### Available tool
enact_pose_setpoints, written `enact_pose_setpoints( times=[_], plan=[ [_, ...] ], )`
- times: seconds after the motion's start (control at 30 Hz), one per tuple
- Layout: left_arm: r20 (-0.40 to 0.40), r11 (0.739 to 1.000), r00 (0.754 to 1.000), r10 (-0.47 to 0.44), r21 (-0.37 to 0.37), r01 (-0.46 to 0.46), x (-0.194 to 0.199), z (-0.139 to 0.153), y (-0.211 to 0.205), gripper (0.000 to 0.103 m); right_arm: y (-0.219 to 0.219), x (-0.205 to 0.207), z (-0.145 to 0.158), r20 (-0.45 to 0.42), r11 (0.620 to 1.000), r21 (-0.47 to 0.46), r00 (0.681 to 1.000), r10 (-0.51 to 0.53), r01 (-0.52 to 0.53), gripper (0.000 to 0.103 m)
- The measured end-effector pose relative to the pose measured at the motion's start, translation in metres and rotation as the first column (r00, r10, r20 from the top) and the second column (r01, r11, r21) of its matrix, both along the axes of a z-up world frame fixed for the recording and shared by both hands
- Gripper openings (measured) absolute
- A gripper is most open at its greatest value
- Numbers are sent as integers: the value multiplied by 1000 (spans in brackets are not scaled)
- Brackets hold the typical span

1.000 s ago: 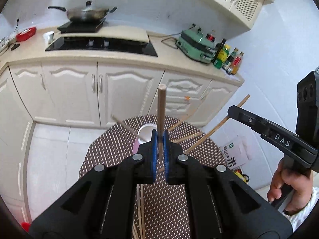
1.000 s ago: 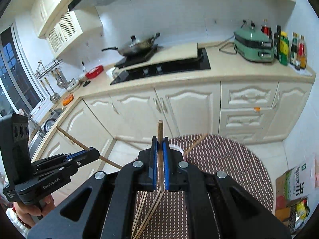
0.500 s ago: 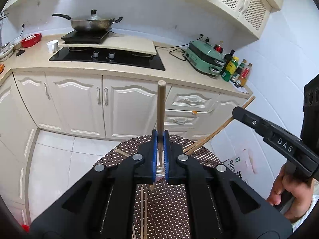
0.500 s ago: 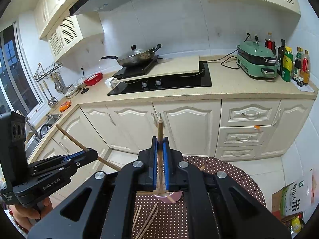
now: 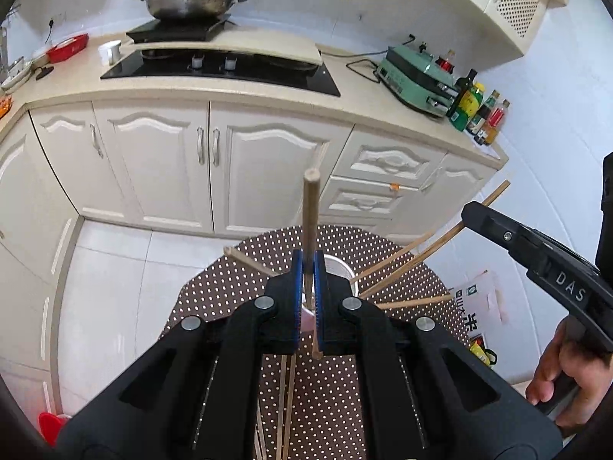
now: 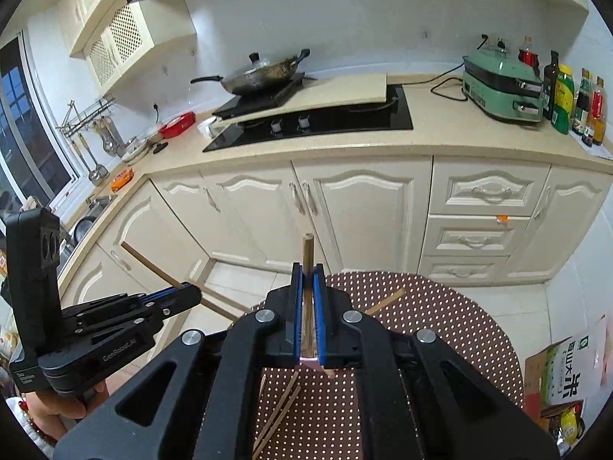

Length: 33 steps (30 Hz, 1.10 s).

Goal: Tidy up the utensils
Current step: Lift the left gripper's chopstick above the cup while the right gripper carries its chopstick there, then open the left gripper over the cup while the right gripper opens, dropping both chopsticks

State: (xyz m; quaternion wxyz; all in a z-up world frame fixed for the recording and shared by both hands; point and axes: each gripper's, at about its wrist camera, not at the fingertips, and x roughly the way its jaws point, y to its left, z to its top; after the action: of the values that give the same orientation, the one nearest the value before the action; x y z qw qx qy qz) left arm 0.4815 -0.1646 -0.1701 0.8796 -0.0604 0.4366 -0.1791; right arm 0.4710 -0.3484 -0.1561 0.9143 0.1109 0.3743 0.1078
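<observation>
My left gripper (image 5: 308, 268) is shut on a wooden chopstick (image 5: 309, 214) that stands up between the blue pads, above a pale cup (image 5: 337, 272) on the dotted round table (image 5: 237, 287). Several chopsticks (image 5: 398, 260) lean out of the cup. My right gripper (image 6: 308, 280) is shut on another wooden chopstick (image 6: 307, 253); it shows at the right of the left wrist view (image 5: 465, 211). Loose chopsticks (image 6: 277, 410) lie on the table under it. The left gripper shows at the left of the right wrist view (image 6: 197, 297).
Cream kitchen cabinets (image 5: 214, 153) and a counter with a black hob (image 5: 230, 69), a wok (image 5: 191, 2), a green appliance (image 5: 417, 76) and bottles (image 5: 479, 111) stand behind the table. A printed bag (image 6: 567, 368) lies on the floor at the right.
Both views tilted back down after lifting, so the table and cup are in sight again. The left gripper now sits over the cup. Both grippers stayed shut on their chopsticks.
</observation>
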Motion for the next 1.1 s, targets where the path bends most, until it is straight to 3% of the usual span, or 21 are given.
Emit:
enact_pose_setpoints(
  times=[0.53, 1.1],
  plan=[
    [-89, 998, 996, -26, 48, 31, -1, -27, -11, 7, 14, 0, -37, -106, 999, -11, 994, 29, -30, 5],
    [-125, 999, 992, -8, 44, 13, -9, -30, -6, 7, 9, -14, -38, -130, 1000, 24, 991, 4, -1, 8]
  ],
)
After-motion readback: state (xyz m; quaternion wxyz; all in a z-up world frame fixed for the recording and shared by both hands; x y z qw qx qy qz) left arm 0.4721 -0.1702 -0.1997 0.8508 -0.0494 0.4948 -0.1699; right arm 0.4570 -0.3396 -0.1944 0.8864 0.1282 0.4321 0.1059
